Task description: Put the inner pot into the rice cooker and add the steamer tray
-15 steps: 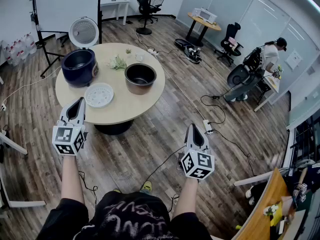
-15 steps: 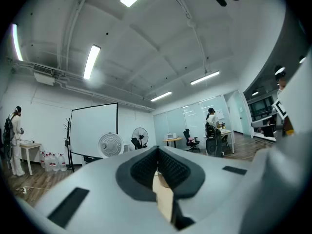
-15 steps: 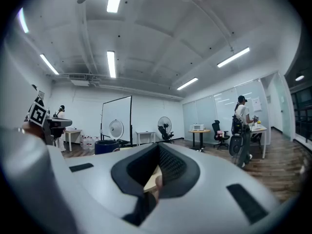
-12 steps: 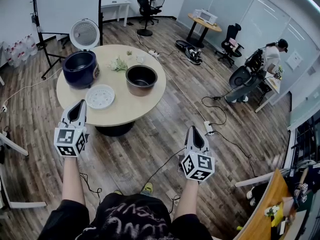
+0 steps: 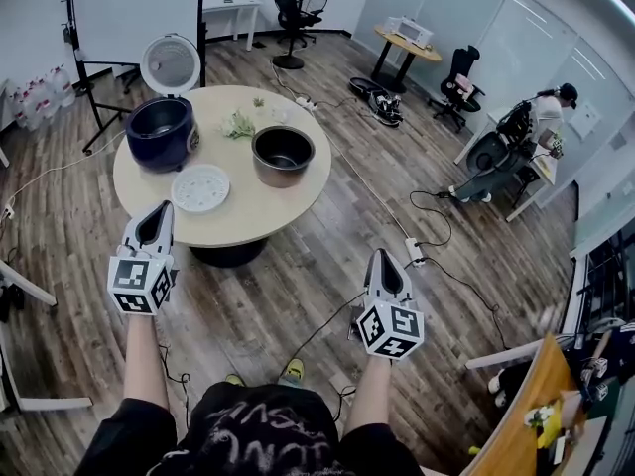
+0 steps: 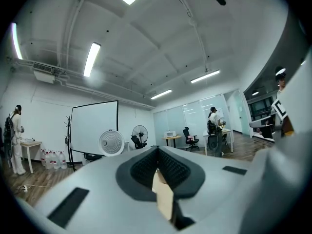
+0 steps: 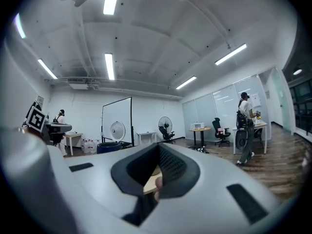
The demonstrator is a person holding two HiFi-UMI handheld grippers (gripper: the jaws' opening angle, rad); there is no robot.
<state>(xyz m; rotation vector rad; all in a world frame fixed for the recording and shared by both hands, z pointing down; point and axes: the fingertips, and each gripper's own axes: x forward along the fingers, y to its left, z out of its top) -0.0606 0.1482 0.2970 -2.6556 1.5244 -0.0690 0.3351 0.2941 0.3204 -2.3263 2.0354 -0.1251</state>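
On the round wooden table (image 5: pixel 248 221) stands the dark blue rice cooker (image 5: pixel 159 132), its white lid (image 5: pixel 170 64) swung up and open. The metal inner pot (image 5: pixel 283 155) sits on the table to the cooker's right. In front of the cooker lies the white perforated steamer tray (image 5: pixel 199 187). My left gripper (image 5: pixel 159 209) is shut and empty, level at the table's near left edge, just short of the tray. My right gripper (image 5: pixel 383 256) is shut and empty over the floor, right of the table. The left gripper view shows the cooker's lid (image 6: pixel 111 143).
A small green sprig (image 5: pixel 238 124) lies at the table's back. Cables and a power strip (image 5: pixel 414 252) run across the wood floor on the right. A stand (image 5: pixel 84 77) is behind the cooker. A person (image 5: pixel 536 117) is at a desk far right.
Both grippers stay shut and in about the same place. The person at the far right desk has shifted slightly to the right.
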